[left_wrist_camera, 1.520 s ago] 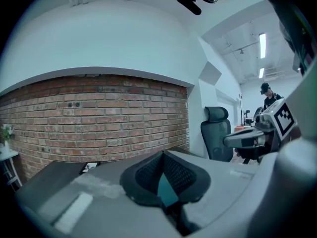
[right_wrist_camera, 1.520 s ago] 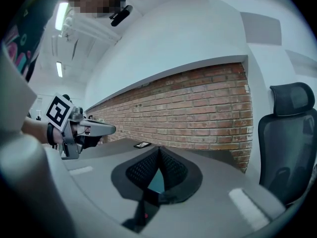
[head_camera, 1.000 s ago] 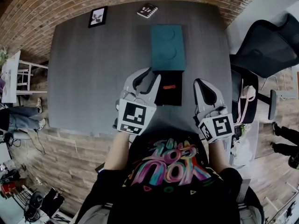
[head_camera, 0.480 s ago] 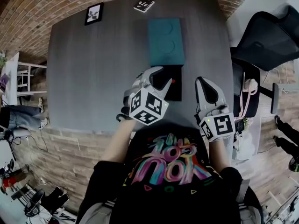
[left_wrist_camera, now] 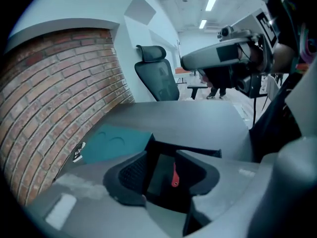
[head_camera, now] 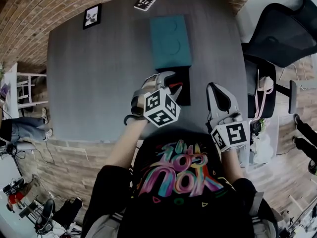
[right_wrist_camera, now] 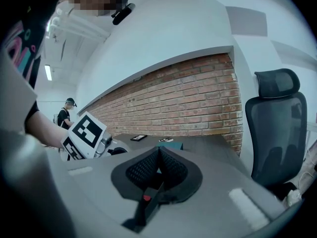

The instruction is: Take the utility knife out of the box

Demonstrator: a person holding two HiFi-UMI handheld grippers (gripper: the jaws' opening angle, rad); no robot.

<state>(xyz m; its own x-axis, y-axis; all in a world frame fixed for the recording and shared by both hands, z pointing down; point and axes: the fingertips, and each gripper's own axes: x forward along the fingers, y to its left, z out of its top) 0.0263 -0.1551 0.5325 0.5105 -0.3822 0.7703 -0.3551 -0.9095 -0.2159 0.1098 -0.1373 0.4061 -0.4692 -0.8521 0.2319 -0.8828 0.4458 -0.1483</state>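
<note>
One grey table [head_camera: 99, 73] fills most of the head view, with a black office chair [head_camera: 285, 36] off its right edge. On the table a teal lid [head_camera: 170, 41] lies flat. Just beside the lid's near edge sits the open black box [head_camera: 185, 97]; whether the two are joined I cannot tell.

The left gripper [left_wrist_camera: 169, 165] hangs over that box, tilted down into it. Its jaws have just been opening and now stand wide, with the box's interior showing between them, and they press on nothing. The right gripper [right_wrist_camera: 158, 152] is held about level near the table's near right corner, apart from the box. Its ribbed pads meet at the tips and grip nothing.

Smallest is the utility knife [left_wrist_camera: 174, 181], lying inside the box. Its dark body hardly separates from the dark lining, so its red slider [left_wrist_camera: 174, 168] is the one clear mark.

That slider sits ahead of and below the left jaws, centred in their gap, and it runs away from the camera along the line the gripper points. So the knife's long axis probably lies between the jaws, not across them, and closing would catch its narrow width. The left gripper is plainly the nearer one.
</note>
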